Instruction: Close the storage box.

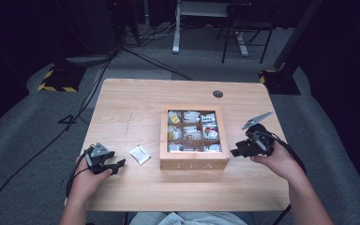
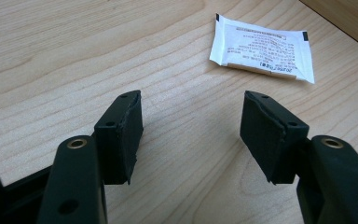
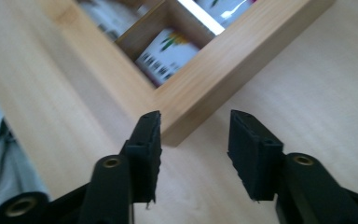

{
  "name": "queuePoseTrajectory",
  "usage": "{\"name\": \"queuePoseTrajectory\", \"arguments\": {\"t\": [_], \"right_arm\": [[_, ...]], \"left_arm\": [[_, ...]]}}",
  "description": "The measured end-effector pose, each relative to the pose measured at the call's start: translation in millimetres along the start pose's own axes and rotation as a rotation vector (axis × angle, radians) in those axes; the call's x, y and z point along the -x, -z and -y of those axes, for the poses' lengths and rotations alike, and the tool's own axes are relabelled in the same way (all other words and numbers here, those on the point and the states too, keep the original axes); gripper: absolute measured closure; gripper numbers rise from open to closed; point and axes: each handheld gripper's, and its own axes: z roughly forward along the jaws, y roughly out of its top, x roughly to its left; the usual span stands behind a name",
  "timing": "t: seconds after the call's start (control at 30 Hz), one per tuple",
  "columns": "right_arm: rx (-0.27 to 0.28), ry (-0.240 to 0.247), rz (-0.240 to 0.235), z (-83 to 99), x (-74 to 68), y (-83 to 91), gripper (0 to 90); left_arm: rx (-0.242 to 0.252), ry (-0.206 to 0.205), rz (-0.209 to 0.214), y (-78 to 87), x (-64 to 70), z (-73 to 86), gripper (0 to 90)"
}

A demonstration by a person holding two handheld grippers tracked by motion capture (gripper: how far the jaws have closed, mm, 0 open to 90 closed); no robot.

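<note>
A wooden tea box [image 1: 194, 160] with several compartments of tea bags stands in the middle of the table. A white tea-bag packet [image 1: 140, 153] lies flat on the table just left of the box. In the left gripper view the packet [image 2: 262, 49] lies a short way ahead of the jaws. My left gripper [image 1: 117, 165] [image 2: 191, 128] is open and empty, low over the table left of the packet. My right gripper [image 1: 236, 151] [image 3: 194, 140] is open and empty beside the box's near right corner [image 3: 205, 100].
The light wooden table [image 1: 131, 108] has a round cable hole [image 1: 218, 93] at its far edge. Beyond it on the grey floor are cables, stand bases with yellow-black tape [image 1: 56, 79] and a desk frame [image 1: 201, 23].
</note>
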Motion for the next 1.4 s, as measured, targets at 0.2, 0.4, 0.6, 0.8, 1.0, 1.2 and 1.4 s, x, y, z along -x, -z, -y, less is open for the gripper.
{"name": "queuePoseTrajectory", "arguments": {"t": [0.2,0.4,0.6,0.8,1.0,1.2,1.4], "right_arm": [[0.135,-0.060,0.076,10.3,26.9,9.4,49.3],[0.194,-0.132,0.160,24.8,52.8,7.2,47.3],[0.218,-0.156,0.216,37.7,71.3,0.7,46.9],[0.265,-0.144,0.282,55.8,86.0,-10.0,44.8],[0.295,-0.181,0.314,70.8,99.3,-22.9,45.5],[0.299,-0.177,0.332,82.4,108.4,-39.9,45.8],[0.293,-0.227,0.316,89.7,116.4,-53.2,43.5]], "left_arm": [[-0.003,-0.016,-0.012,-2.5,-0.5,-2.4,39.6],[0.002,-0.006,-0.017,-4.6,-1.6,-4.0,39.5],[-0.006,-0.023,-0.024,-5.6,-3.1,-5.8,38.7],[-0.013,-0.047,-0.037,-9.1,-3.1,-9.0,37.7],[-0.014,-0.049,-0.044,-9.8,-3.1,-9.7,37.5],[-0.012,-0.053,-0.046,-10.2,-2.6,-9.5,37.4],[-0.016,-0.054,-0.045,-10.1,-2.8,-9.8,37.2]]}}
